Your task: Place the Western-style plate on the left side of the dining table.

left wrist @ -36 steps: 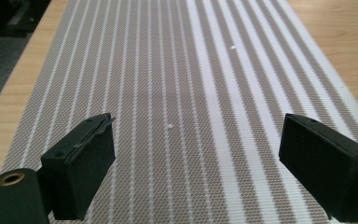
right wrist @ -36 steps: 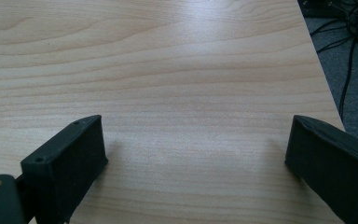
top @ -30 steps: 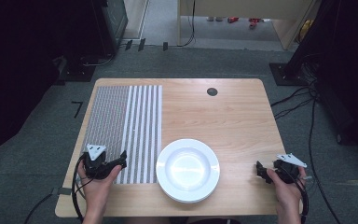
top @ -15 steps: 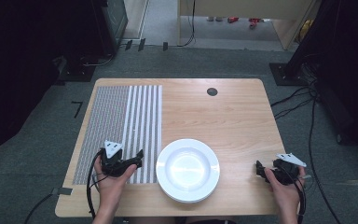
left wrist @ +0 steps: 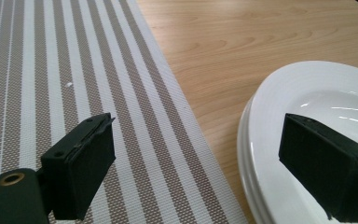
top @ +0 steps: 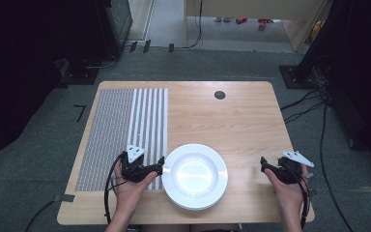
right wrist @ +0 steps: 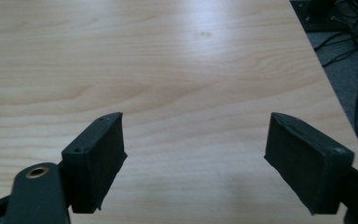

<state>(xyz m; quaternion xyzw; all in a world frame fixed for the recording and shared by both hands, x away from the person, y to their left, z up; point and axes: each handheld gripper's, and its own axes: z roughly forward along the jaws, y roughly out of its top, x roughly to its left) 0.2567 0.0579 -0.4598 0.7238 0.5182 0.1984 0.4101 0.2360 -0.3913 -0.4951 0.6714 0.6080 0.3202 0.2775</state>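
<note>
Writing: no brand, label or lettering can be read on any thing here.
Left gripper [top: 160, 167]: jaws stand wide apart with nothing clamped; in the left gripper view [left wrist: 193, 175] one jaw hangs over the striped mat, the other over the plate's rim.
Plate [top: 194, 176]: white, round, bare inside, lying flat on the table; its left rim sits just at the left gripper's tips, and from the high view I cannot tell whether they touch it. In the left gripper view the plate [left wrist: 279, 116] lies under the right-hand jaw.
Striped mat [top: 121, 130]: grey and white stripes, flat under the left gripper, its edge just beside the plate.
Right gripper [top: 265, 165]: jaws apart, having just been closing a little, with nothing between them; in the right gripper view [right wrist: 193, 161] bare wood lies beyond the tips.
Table [top: 232, 121]: light wood; the right gripper is well apart from the plate, near the table's right edge.
Dark round hole [top: 220, 94]: far beyond both grippers, at the table's far side.
</note>
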